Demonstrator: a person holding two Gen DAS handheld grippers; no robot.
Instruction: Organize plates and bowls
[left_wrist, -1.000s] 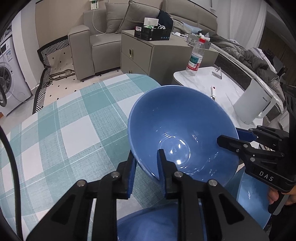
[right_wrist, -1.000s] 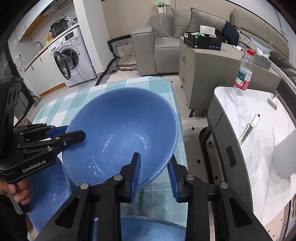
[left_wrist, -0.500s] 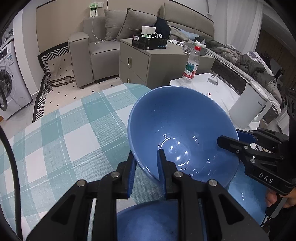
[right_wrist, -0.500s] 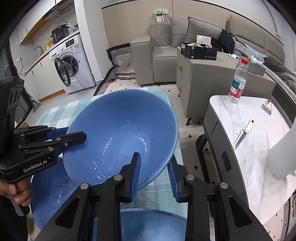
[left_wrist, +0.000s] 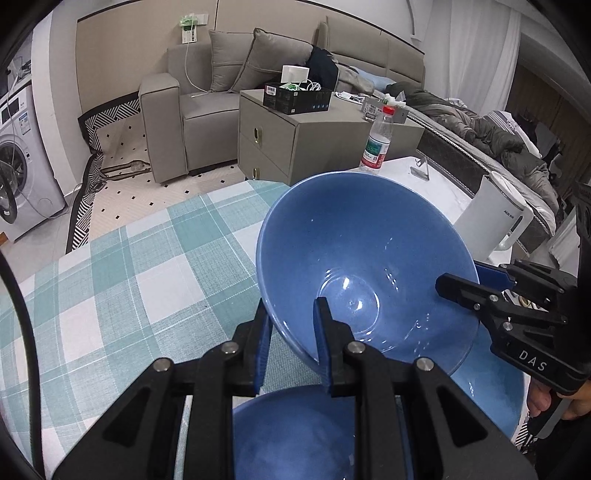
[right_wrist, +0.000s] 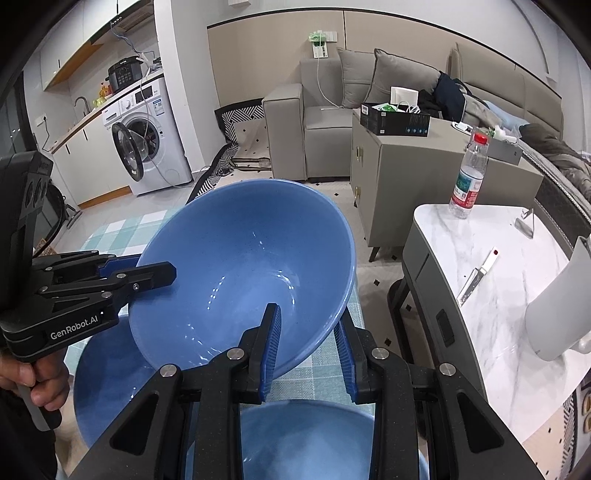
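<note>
Both the left gripper (left_wrist: 291, 341) and right gripper (right_wrist: 308, 345) pinch opposite rims of the tilted glossy blue ceramic bowl (left_wrist: 364, 273), lifted over partly hidden blue dishes (right_wrist: 107, 384), checked tablecloth (left_wrist: 122, 273) open leftward.

Big bowl (left_wrist: 362, 266) held tilted above checked table (left_wrist: 122, 280), left gripper (left_wrist: 291, 339) and right gripper (right_wrist: 306, 343) each on its rim. Two more bowls (right_wrist: 107, 384) below. Marble table (right_wrist: 491, 266) alongside, carrying bottle (right_wrist: 469, 177), kettle (left_wrist: 495, 218).
</note>
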